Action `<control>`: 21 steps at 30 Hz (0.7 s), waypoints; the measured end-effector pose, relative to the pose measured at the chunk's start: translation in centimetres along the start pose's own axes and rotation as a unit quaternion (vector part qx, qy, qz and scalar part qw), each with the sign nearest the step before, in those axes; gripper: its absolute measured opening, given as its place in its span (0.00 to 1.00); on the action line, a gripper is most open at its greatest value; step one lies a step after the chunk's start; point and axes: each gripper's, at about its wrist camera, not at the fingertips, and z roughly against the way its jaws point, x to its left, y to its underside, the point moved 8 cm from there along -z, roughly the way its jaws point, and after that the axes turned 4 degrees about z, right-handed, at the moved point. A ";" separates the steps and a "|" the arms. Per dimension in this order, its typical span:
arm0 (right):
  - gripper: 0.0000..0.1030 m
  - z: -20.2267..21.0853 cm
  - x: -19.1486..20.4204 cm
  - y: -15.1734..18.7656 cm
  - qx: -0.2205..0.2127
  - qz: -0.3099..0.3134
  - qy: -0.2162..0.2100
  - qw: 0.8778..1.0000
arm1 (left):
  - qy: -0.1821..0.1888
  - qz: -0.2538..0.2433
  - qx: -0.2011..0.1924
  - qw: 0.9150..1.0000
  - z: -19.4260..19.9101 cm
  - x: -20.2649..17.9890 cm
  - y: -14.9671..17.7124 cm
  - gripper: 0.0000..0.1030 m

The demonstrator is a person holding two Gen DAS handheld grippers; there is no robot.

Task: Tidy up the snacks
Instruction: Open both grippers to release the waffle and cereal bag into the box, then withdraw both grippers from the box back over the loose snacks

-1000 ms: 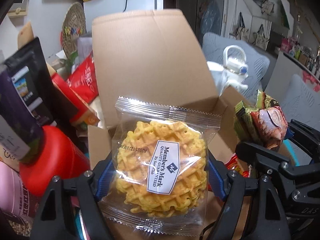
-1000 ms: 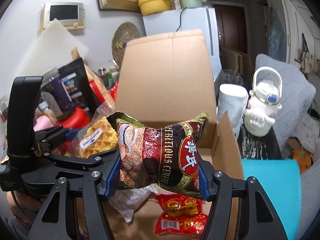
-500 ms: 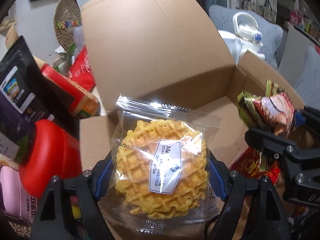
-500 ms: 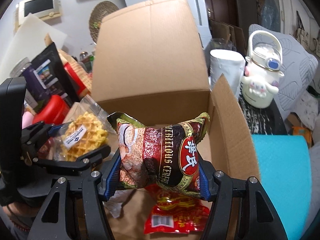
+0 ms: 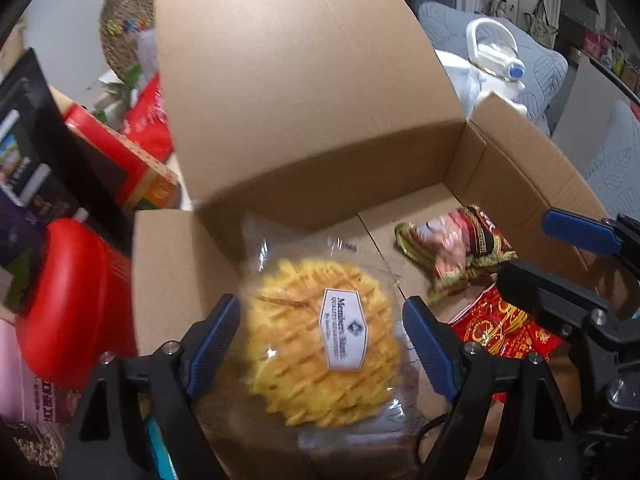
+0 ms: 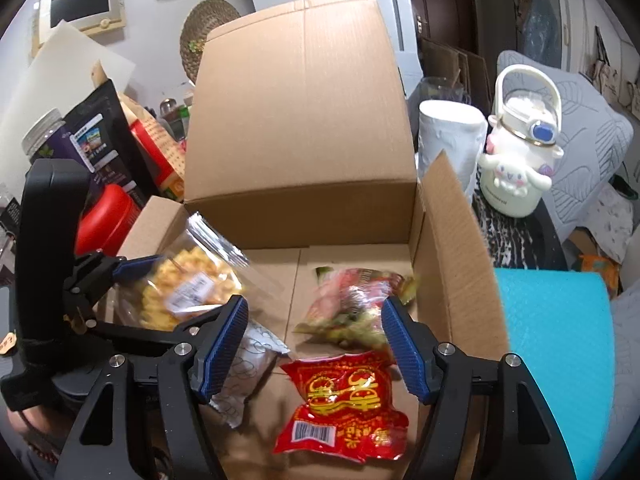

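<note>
Two hand-held grippers hover over an open cardboard box (image 6: 304, 120) whose tall back flap stands upright, leaving the inside reachable from above. The left gripper (image 5: 320, 336) has its blue-padded jaws spread wide; a clear packet holding a yellow waffle (image 5: 320, 344) sits between them, blurred, and the pads appear clear of its sides, so it looks released into the box's left side rather than gripped. The right gripper (image 6: 314, 344) is also spread apart, with nothing pinched. Beyond its fingertips a dark red and green cereal packet (image 6: 356, 300) lies or is dropping onto the box floor near the right wall, smeared by motion. A bright red packet with gold print (image 6: 344, 404) lies flat on the box floor nearer the camera, and a white crumpled wrapper (image 6: 244, 376) rests beside it, partly behind the right gripper's left finger. This placement fits gathering loose snacks into one container. Whether the waffle and cereal packets have landed cannot be told because of the blur. The box's near wall is cut off by the frame. Around the box stand a red container (image 5: 68, 300), dark pouches and a white character bottle (image 6: 520, 152), crowded and partly hidden.
</note>
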 end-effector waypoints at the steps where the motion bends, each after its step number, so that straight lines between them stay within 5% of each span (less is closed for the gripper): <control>1: 0.68 0.3 0.0 -0.1 -0.003 0.002 0.002 1.000 | -0.003 0.001 -0.006 1.000 0.4 0.1 -0.2 0.81; 21: 0.68 9.6 3.1 -1.6 -0.080 0.021 0.009 0.997 | 0.012 0.016 -0.098 0.995 11.2 0.5 -1.1 0.81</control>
